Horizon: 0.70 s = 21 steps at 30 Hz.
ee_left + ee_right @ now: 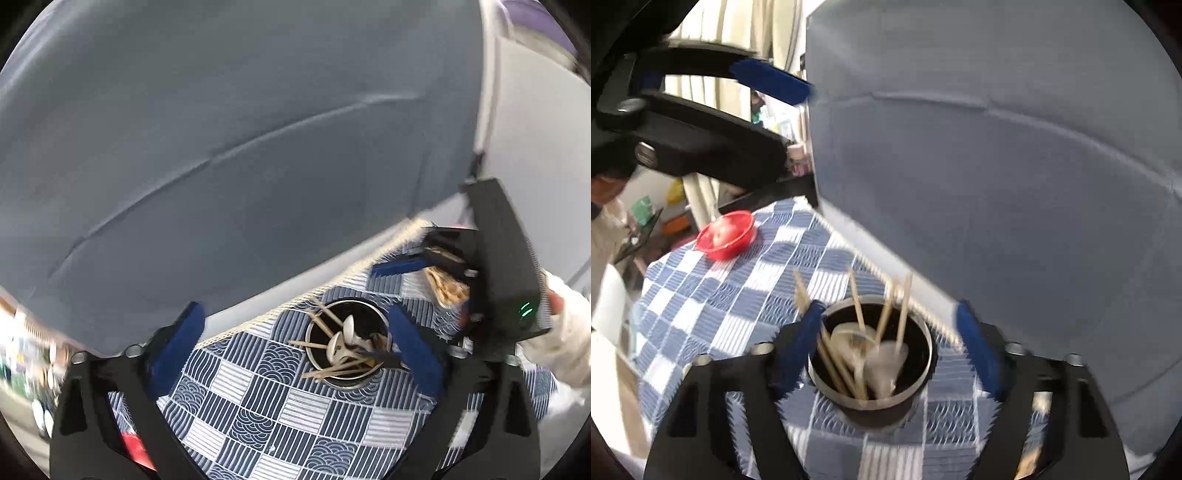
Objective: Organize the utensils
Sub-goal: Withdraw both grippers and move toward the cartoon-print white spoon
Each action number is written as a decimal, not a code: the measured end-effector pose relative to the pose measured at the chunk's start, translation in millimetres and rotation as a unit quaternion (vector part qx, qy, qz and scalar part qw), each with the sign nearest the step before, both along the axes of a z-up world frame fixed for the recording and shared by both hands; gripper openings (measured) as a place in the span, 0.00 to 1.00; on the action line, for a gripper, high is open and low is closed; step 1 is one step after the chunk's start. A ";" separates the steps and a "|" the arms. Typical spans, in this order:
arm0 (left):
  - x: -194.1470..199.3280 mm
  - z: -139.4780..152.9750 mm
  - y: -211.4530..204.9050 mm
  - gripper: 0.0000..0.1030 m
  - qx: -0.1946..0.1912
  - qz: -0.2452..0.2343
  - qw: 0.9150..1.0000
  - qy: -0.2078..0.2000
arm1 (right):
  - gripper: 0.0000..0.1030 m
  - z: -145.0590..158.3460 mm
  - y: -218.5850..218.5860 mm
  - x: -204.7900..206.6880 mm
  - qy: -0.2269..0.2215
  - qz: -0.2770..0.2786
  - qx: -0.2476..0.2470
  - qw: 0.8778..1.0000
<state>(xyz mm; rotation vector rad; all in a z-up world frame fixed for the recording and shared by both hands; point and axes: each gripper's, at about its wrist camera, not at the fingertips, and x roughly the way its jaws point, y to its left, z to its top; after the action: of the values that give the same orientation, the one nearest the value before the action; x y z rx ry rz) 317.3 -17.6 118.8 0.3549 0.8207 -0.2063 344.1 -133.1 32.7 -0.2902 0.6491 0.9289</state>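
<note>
A black metal-rimmed cup (pixel 347 373) (pixel 923 373) stands on the blue-and-white checked cloth (pixel 266 406) (pixel 713 295). It holds several wooden sticks (pixel 903 314) and white spoons (pixel 338 345) (pixel 884 363). My left gripper (pixel 299 347) is open, its blue fingers either side of the cup from above. My right gripper (pixel 890 339) is open and close around the cup; it also shows in the left wrist view (pixel 424 273), to the upper right of the cup. Nothing is held in either.
A large grey cushioned surface (pixel 240 129) (pixel 997 166) rises behind the table edge. A red bowl (pixel 726 236) with a round fruit sits at the cloth's far left. A person's white-sleeved hand (pixel 569 332) holds the right gripper. Room clutter lies at the left.
</note>
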 end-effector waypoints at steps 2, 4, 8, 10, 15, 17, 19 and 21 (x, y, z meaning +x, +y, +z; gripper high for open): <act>-8.1 -8.6 7.5 0.94 -0.002 0.031 1.000 -0.004 | 0.86 -1.6 -8.8 -4.6 0.004 -0.016 -0.001 1.000; -25.9 -20.4 17.1 0.94 -0.017 0.040 0.999 0.008 | 0.86 -2.8 -16.1 -12.3 0.012 -0.022 -0.007 1.000; -43.5 -42.1 17.2 0.94 -0.038 0.051 0.998 0.028 | 0.86 -4.4 -31.2 -30.3 0.022 -0.031 -0.012 0.999; -59.3 -52.9 15.1 0.94 -0.040 0.058 0.997 0.038 | 0.86 -4.2 -33.3 -34.9 0.023 -0.031 -0.015 0.999; -89.7 -63.6 14.5 0.94 -0.034 0.071 0.996 0.046 | 0.86 -3.7 -35.4 -62.8 0.025 -0.027 -0.024 0.999; -103.8 -67.9 13.0 0.94 -0.022 0.080 0.996 0.045 | 0.86 -4.1 -36.1 -76.1 0.028 -0.022 -0.027 0.999; -120.2 -71.0 14.6 0.94 -0.018 0.091 0.994 0.048 | 0.86 -4.6 -35.7 -87.4 0.030 -0.020 -0.032 0.999; -132.5 -76.4 17.6 0.94 -0.025 0.103 0.993 0.056 | 0.86 -6.3 -36.2 -100.2 0.032 -0.016 -0.037 0.999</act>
<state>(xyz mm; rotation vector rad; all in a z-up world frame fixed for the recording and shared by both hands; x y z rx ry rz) 184.8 0.0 42.4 0.2120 0.9549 -0.0542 243.9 -169.3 26.4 -0.3165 0.7467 0.8869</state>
